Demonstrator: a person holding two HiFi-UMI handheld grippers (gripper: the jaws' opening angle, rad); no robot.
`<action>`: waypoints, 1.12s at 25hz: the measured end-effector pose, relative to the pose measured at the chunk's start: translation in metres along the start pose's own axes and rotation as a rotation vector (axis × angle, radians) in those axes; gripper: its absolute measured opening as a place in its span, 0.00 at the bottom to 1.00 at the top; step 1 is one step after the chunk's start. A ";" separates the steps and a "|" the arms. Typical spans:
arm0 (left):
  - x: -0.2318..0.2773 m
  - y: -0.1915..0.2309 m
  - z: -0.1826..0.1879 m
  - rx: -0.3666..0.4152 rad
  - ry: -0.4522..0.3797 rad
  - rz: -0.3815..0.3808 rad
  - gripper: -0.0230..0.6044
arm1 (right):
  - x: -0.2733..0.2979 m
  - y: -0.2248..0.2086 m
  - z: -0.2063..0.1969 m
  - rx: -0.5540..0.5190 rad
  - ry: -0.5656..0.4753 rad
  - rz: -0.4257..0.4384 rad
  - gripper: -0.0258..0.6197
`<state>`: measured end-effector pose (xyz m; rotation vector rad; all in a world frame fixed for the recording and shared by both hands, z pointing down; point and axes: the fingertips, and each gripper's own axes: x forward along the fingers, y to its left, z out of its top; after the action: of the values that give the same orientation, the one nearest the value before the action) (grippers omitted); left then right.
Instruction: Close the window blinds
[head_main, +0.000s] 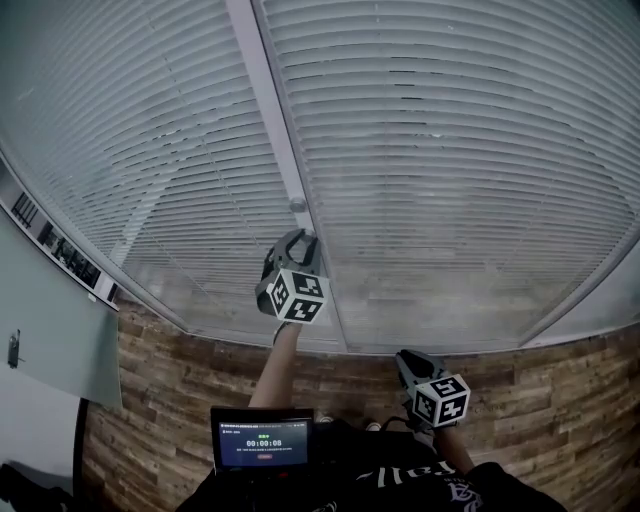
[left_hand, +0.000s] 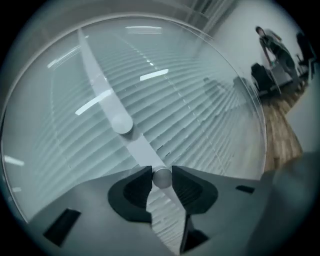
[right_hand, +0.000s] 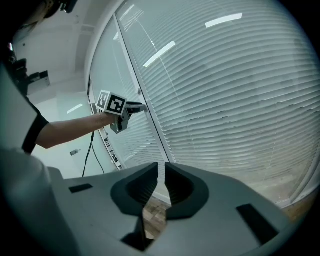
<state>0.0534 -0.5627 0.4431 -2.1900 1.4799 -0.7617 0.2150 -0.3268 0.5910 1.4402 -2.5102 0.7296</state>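
Now two hand-held grippers face two blinds, the left one pinching a knob on the window post.
Counted: two blinds (head_main: 450, 150), two round knobs, one small screen (head_main: 262, 438). The blinds hang behind glass on either side of a pale post (head_main: 270, 110), their thin horizontal slats whitish-grey, with ceiling lights reflected on the glass. The left hand-held gripper (head_main: 300, 238) is raised to the post, its jaws pressed on the lower knob (left_hand: 161, 178); the second knob (left_hand: 121, 123) sits further up the same post, untouched. The right hand-held gripper (head_main: 405, 357) hangs lower, well apart from the post, its jaws a narrow gap apart and empty. A wooden floor (head_main: 560, 390) runs below the window, and the lit screen sits near the person's body.
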 end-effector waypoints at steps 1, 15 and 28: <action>-0.001 0.003 -0.001 -0.123 -0.024 -0.007 0.24 | -0.001 0.001 0.000 0.001 -0.002 -0.001 0.13; -0.041 -0.021 -0.036 -1.095 -0.225 -0.186 0.23 | -0.018 0.014 -0.021 0.021 0.011 0.009 0.13; -0.214 -0.160 -0.134 -0.805 0.028 -0.459 0.04 | -0.023 0.061 -0.050 0.044 0.033 -0.001 0.13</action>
<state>0.0206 -0.3072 0.5946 -3.2005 1.4701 -0.3310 0.1702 -0.2597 0.6055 1.4317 -2.4838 0.8067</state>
